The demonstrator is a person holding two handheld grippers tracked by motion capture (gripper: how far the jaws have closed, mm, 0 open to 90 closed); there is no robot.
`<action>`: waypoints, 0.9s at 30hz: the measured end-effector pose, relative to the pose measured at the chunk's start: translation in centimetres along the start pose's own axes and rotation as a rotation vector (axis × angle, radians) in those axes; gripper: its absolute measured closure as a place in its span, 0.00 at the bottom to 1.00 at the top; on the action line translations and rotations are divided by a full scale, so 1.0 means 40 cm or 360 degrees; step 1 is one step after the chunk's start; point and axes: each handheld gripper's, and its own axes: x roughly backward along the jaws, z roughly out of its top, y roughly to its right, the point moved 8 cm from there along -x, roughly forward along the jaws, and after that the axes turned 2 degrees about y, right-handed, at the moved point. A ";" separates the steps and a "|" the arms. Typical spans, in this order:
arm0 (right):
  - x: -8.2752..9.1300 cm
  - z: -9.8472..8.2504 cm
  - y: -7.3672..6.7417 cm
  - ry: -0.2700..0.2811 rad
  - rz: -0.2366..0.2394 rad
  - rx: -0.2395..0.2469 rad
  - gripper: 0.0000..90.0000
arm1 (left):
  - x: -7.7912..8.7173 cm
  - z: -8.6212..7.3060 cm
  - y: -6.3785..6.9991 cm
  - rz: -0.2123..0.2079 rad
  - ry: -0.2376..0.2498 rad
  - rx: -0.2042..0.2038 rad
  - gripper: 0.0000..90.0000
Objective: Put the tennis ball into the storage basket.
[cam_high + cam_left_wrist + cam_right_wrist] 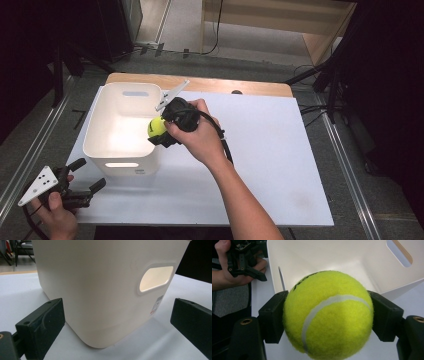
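Over the white bin's (95, 131) rim, the right gripper (161, 131) clamps a tennis ball (156, 126) (yellow-green), while the left gripper (85, 187) rests with jaws apart nearby.

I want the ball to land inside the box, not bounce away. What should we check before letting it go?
1. Right gripper fingers squeeze the tennis ball from both sides: ok.
2. Ball is fully past the white box rim: cannot tell, it sits about at the edge.
3. Box stands upright on the table: ok.
4. Box has room inside: ok.
5. Left gripper is open, outside the box and out of the way: ok.
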 end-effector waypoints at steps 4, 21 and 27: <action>-0.012 0.012 -0.006 -0.0006 0.0011 0.0011 0.26 | 0.000 0.000 0.001 -0.0002 0.0002 0.0002 0.00; -0.075 0.046 -0.028 -0.0029 0.0049 0.0062 0.26 | 0.001 0.001 0.001 -0.0009 0.0002 0.0003 0.00; -0.092 0.046 -0.030 -0.0043 0.0051 0.0065 0.25 | 0.000 0.000 0.001 -0.0008 0.0002 0.0003 0.00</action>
